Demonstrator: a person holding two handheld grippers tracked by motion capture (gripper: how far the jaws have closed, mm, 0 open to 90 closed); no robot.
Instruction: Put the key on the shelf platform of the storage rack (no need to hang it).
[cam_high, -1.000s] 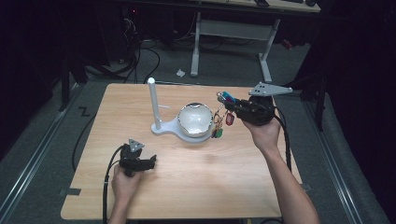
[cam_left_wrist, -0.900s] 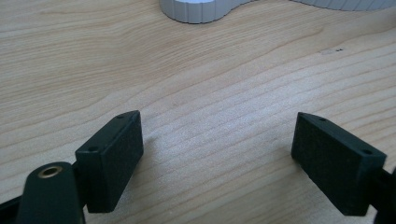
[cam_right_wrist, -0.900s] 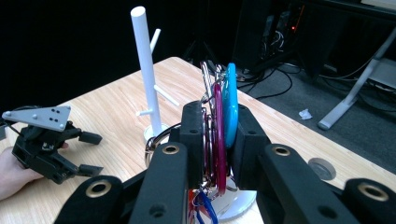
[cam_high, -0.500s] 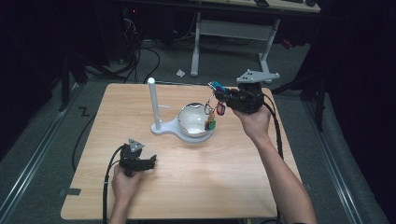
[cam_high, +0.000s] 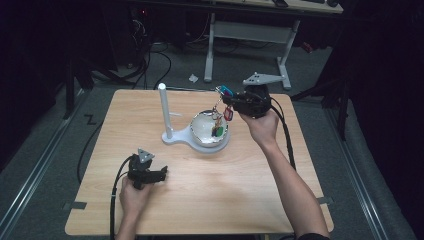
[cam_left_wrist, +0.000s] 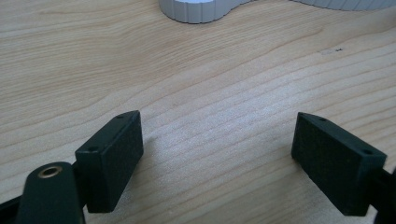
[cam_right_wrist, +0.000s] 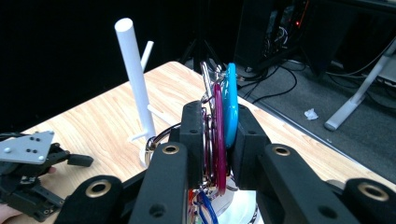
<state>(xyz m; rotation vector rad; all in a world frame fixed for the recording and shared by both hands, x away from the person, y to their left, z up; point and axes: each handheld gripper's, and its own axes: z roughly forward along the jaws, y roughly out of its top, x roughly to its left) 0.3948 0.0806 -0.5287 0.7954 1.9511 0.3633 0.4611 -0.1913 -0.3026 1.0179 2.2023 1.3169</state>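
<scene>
Keys (cam_right_wrist: 218, 126) on a ring, clamped in right gripper (cam_high: 231, 100) above the bowl (cam_high: 200, 131), likely bound for the white post (cam_high: 164, 110). Left gripper (cam_left_wrist: 217, 158) rests released on table (cam_high: 250, 190).

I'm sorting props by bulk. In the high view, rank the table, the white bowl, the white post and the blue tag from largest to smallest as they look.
1. Table, largest by far.
2. White bowl.
3. White post: taller than the bowl is wide, but much thinner, so this rank is unsure.
4. Blue tag, smallest, on the bunch pinched in the right claw.
</scene>
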